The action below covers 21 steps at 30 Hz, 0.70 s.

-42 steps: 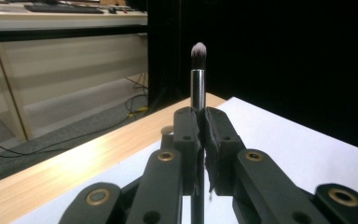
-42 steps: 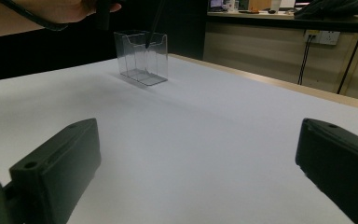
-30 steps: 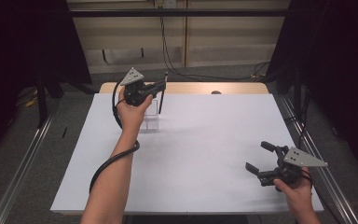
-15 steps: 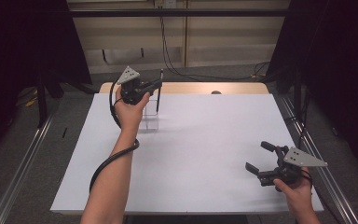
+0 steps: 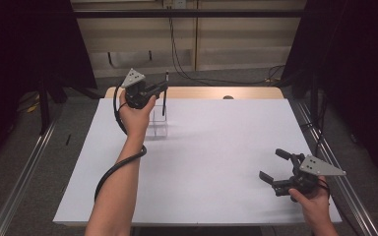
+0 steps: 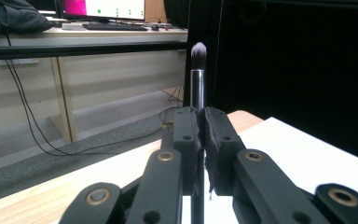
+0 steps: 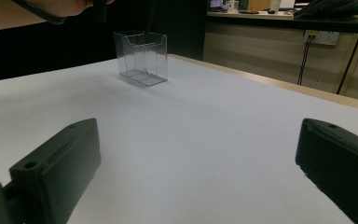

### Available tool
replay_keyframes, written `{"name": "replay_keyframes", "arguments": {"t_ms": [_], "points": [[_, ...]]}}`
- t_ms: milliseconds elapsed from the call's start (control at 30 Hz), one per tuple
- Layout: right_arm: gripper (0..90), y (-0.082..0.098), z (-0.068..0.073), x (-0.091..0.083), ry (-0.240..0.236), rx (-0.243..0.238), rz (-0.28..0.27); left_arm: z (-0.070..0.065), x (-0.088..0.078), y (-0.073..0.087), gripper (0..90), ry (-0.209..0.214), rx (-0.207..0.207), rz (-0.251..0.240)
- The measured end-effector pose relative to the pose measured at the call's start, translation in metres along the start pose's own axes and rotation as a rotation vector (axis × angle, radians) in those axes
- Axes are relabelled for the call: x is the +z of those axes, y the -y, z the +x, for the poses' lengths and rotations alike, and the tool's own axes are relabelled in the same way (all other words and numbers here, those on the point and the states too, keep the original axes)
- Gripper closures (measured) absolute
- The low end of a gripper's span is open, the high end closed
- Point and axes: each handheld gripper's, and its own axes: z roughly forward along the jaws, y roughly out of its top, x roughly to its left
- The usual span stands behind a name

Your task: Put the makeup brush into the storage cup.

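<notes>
My left gripper (image 5: 162,88) is raised over the far left of the table, shut on a thin black makeup brush (image 5: 165,101). The brush stands upright, with its bristle tip (image 6: 198,49) above the jaws (image 6: 201,126). A clear plastic holder (image 5: 156,127) stands on the white table just below it. The brush's lower end hangs near the holder's top; I cannot tell whether it is inside. My right gripper (image 5: 272,164) rests low at the near right with its jaws wide apart and nothing between them. In the right gripper view (image 7: 198,149), the holder (image 7: 142,57) stands far ahead.
The white table top (image 5: 216,157) stretches between the two hands. A wooden strip (image 5: 202,92) runs along its far edge. Metal rails (image 5: 24,167) flank the table on both sides. Cables hang by the back wall (image 5: 177,49).
</notes>
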Motion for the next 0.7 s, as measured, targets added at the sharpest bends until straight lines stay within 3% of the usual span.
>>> {"name": "replay_keyframes", "arguments": {"t_ms": [700], "points": [[0.0,0.0,0.0,0.0,-0.003,-0.003,0.002,0.01,-0.012,-0.007,83.9,-0.053,-0.02,-0.032]]}}
